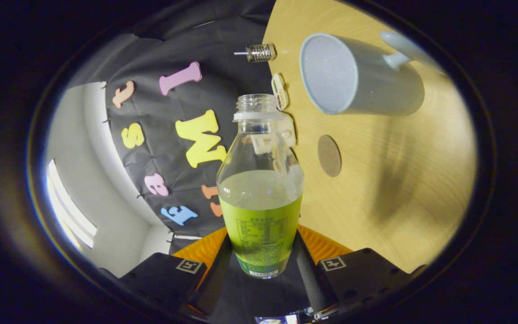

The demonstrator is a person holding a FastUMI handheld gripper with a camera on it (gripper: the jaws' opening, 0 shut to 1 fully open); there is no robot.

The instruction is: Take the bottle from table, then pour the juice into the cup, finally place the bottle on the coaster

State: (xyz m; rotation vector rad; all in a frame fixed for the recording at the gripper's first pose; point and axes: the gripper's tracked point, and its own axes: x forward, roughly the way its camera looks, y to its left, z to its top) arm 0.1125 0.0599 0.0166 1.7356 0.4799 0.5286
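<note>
Gripper [262, 252]: clamped on the uncapped clear plastic bottle [260, 189] of green juice.
Pale blue mug [360, 76]: beyond, on the wooden worktop [398, 180].
Round brown coaster [329, 155]: between them.

Bottle [260, 189]: lower sides hidden behind the fingers [306, 265] of the gripper [261, 265] that press on it; label print too small to read.
Cup [360, 76], beyond the fingers: handle end cut off; inside too dim to tell contents.
Small metal object [259, 52], far beyond the bottle: too small to identify.
Pale items [280, 92] behind the bottle neck: partly hidden, distorted.
</note>
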